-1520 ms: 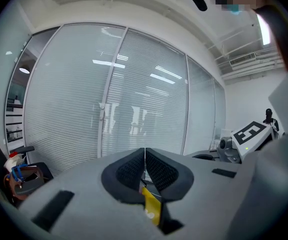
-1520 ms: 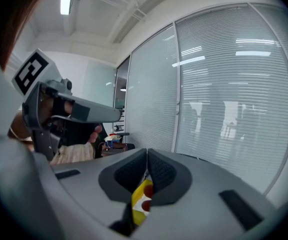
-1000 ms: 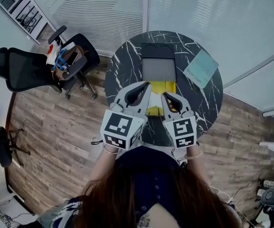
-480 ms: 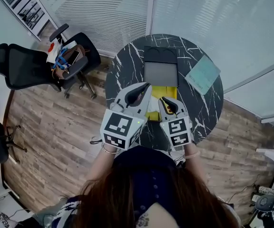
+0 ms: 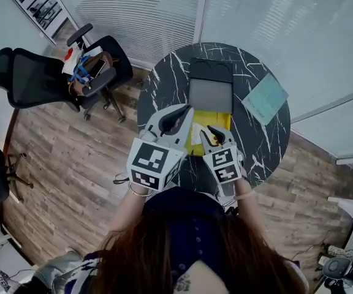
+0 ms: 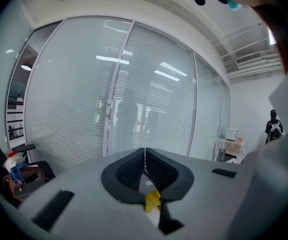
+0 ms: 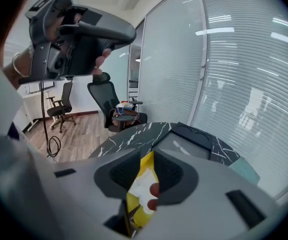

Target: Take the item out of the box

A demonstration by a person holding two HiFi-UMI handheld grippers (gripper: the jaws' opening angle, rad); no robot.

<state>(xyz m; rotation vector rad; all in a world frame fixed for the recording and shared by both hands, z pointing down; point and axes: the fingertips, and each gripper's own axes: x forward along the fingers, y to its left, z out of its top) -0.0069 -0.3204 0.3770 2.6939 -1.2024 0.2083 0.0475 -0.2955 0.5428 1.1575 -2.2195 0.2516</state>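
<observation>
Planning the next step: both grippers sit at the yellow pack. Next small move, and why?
Probably ease the right gripper back toward the person: its jaws are shut on the yellow pack, and the left gripper is shut too, yellow showing at its base, seemingly bracing the other end.

No print legible anywhere, white label (image 7: pixel 140 186) on the yellow packet (image 7: pixel 145 165) too blurred to read, marker cubes (image 5: pixel 150 163) bear only square patterns.

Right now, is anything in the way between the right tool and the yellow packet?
Nothing visible is. The right tool is already closed on the yellow packet, its pads pressing directly on both sides.
</observation>
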